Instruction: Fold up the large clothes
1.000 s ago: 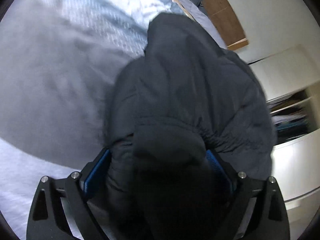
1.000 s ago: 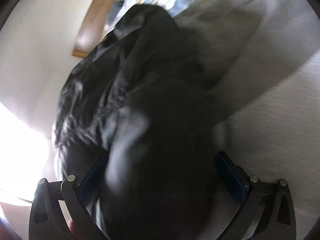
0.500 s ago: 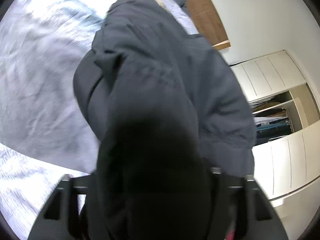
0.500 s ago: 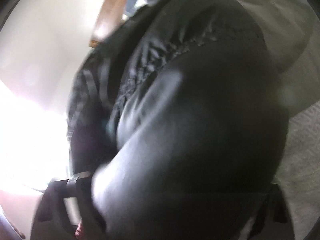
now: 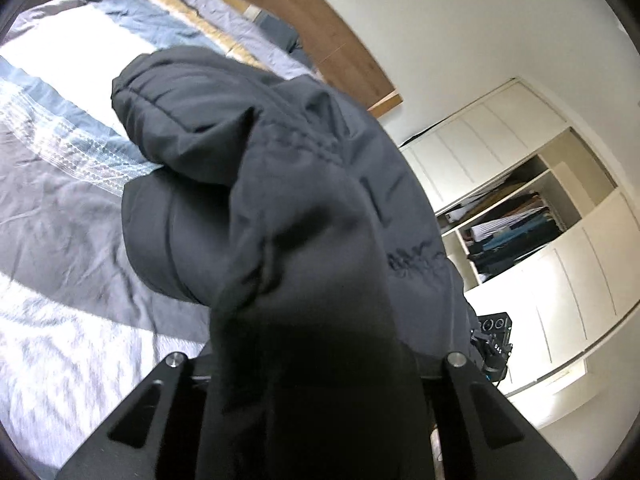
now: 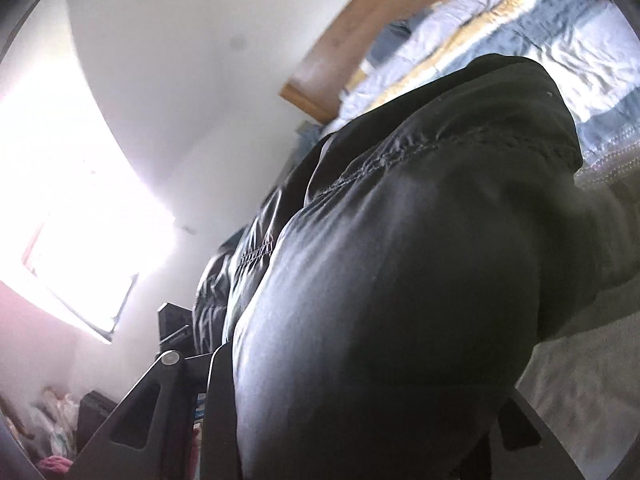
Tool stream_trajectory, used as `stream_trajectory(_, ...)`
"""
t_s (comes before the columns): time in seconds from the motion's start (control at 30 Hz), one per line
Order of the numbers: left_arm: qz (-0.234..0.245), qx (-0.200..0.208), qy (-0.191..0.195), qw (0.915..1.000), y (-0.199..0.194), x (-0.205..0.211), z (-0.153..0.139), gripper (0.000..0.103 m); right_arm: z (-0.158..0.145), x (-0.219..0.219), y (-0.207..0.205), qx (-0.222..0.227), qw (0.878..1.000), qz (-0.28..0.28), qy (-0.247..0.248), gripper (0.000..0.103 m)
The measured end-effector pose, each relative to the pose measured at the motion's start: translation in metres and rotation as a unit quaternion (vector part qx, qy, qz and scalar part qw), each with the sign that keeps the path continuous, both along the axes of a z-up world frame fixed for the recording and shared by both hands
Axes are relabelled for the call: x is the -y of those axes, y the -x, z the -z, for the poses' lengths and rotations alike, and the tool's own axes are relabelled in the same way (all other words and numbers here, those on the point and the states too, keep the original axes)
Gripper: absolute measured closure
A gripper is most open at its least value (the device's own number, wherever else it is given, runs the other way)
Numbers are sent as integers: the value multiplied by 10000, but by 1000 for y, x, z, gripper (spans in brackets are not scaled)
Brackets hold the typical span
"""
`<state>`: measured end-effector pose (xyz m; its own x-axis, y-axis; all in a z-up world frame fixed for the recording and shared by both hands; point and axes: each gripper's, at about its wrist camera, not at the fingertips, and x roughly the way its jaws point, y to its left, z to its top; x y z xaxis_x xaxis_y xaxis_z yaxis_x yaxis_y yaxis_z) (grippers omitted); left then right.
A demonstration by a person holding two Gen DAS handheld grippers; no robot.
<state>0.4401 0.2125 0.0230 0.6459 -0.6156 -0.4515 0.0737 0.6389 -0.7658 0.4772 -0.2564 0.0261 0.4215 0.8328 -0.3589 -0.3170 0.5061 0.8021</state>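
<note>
Daylight glares from the blown-out window [image 6: 68, 240]; right view soft with blur, fisheye edges bent and dark.

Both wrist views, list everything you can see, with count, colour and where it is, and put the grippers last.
Jacket: one, dark padded, bunched between both grippers, above the bed.
Bedspread: one, grey with blue, white and yellow stripes, under the jacket.
Headboard: one, brown wood, at the far end of the bed.
Wardrobe: one, white, partly open with stacked things on its shelves, right of the left wrist view.
Window: one, glaring white, left of the right wrist view.
Left gripper: one, black, jaws closing with jacket cloth between them.
Right gripper: one, black, jaws closing with jacket cloth between them.
</note>
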Motion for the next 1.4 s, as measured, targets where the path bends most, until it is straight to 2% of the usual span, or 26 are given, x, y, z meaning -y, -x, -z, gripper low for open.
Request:
stream_trajectory(0.07, -1, 41, -22, 10000, 22, -10, 1, 83, -4, 2, 20, 28, 9999, -60, -77, 70)
stream_trajectory(0.13, -56, -166, 56, 9998, 32, -14, 15, 83, 5, 0, 36, -75, 9999, -62, -77, 70)
stream_trajectory(0.2, -95, -472, -146, 9987, 48, -15, 31, 82, 30, 5, 48, -370, 9993, -12, 46, 70)
stream_trajectory(0.23, -178, -763, -293, 9965, 49, -17, 51, 82, 41, 6, 51, -511, 9986, 49, 153, 70)
stream_trajectory(0.3, -294, -1099, -507, 9922, 47, -16, 74, 79, 72, 6, 58, -888, 9948, 221, 453, 68)
stream_trajectory(0.33, -368, -1183, -533, 9909, 49, -19, 81, 77, 87, 10, 62, -1062, 9921, 361, 556, 66)
stream_trajectory(0.4, -491, -1272, -565, 9890, 55, -31, 86, 65, 98, 19, 67, -1228, 9890, 590, 573, 57)
stream_trajectory(0.43, -544, -1292, -596, 9883, 57, -35, 85, 64, 101, 25, 71, -1335, 9861, 753, 637, 47)
stream_trajectory(0.47, -599, -1325, -676, 9871, 61, -40, 81, 60, 98, 31, 78, -1380, 9839, 875, 722, 39)
stream_trajectory(0.57, -713, -1349, -685, 9859, 74, -57, 68, 54, 92, 41, 89, -1382, 9789, 1066, 1066, 24)
stream_trajectory(0.63, -838, -1285, -798, 9849, 86, -63, 59, 51, 85, 47, 99, -1348, 9753, 1194, 1277, 19)
stream_trajectory(0.77, -1250, -1307, -1029, 9781, 124, -95, 35, 50, 67, 82, 116, -1283, 9689, 1568, 1421, 16)
stream_trajectory(0.9, -1532, -1225, -1298, 9719, 175, -99, 2, 50, 50, 101, 143, -1314, 9627, 1811, 1523, 16)
stream_trajectory(0.93, -1556, -1176, -1433, 9703, 184, -91, -9, 50, 42, 101, 153, -1246, 9638, 1836, 1480, 15)
stream_trajectory(1.0, -1585, -1056, -1719, 9665, 193, -70, -28, 50, 28, 131, 171, -1141, 9655, 1856, 1428, 15)
stream_trajectory(1.1, -1596, -847, -2055, 9618, 211, -40, -46, 50, 17, 123, 186, -932, 9660, 1794, 1613, 15)
stream_trajectory(1.27, -1516, -459, -2685, 9502, 253, 21, -64, 49, -13, 92, 237, -484, 9650, 1584, 2035, 12)
stream_trajectory(1.37, -1511, -224, -2909, 9445, 276, 53, -66, 38, -26, 68, 267, -189, 9589, 1538, 2378, 10)
stream_trajectory(1.4, -1511, -163, -2962, 9430, 284, 59, -67, 38, -31, 62, 278, -88, 9562, 1527, 2498, 8)
